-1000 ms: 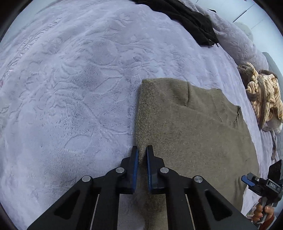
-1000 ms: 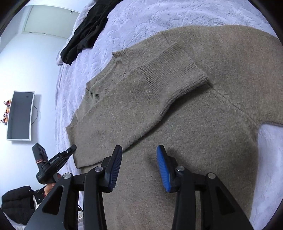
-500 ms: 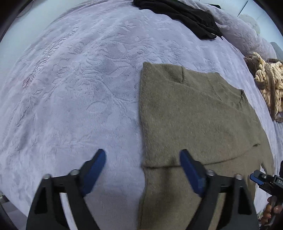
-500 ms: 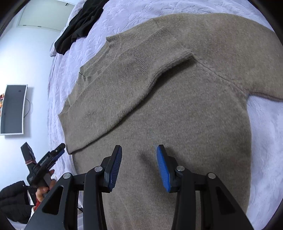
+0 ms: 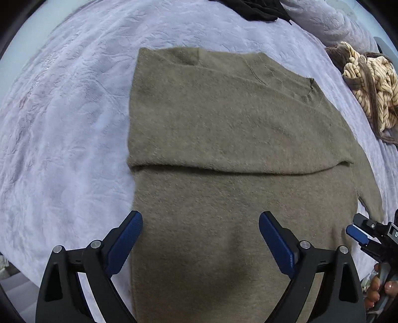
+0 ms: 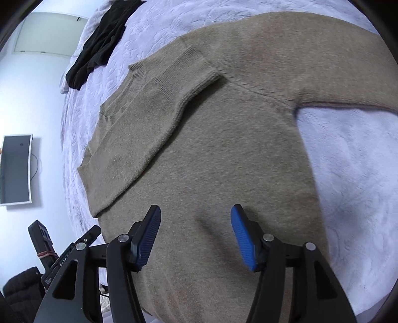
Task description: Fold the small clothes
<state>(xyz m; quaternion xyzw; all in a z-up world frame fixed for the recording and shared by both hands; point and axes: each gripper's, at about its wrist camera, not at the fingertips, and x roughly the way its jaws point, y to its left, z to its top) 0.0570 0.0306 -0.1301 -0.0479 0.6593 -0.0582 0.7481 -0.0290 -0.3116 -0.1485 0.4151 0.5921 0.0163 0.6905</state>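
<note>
An olive-brown knitted sweater [image 5: 223, 139] lies flat on the lilac bedspread [image 5: 64, 129]. One sleeve [image 5: 236, 119] is folded across its chest. In the right wrist view the sweater [image 6: 223, 161] shows that folded sleeve [image 6: 159, 109], and the other sleeve [image 6: 323, 74] stretches out to the right. My left gripper [image 5: 200, 236] is wide open and empty, above the sweater's lower body. My right gripper [image 6: 195, 231] is open and empty, above the same part. It also shows at the right edge of the left wrist view [image 5: 358, 234].
A black garment [image 5: 251, 10] lies at the far end of the bed, also in the right wrist view [image 6: 99, 47]. A striped cream and brown garment [image 5: 368, 82] is bunched at the right. A wall screen [image 6: 15, 169] hangs left of the bed.
My left gripper went from nearly shut to wide open and drew back from the sweater's folded edge to its lower body. My right gripper stayed open and shifted slightly.
</note>
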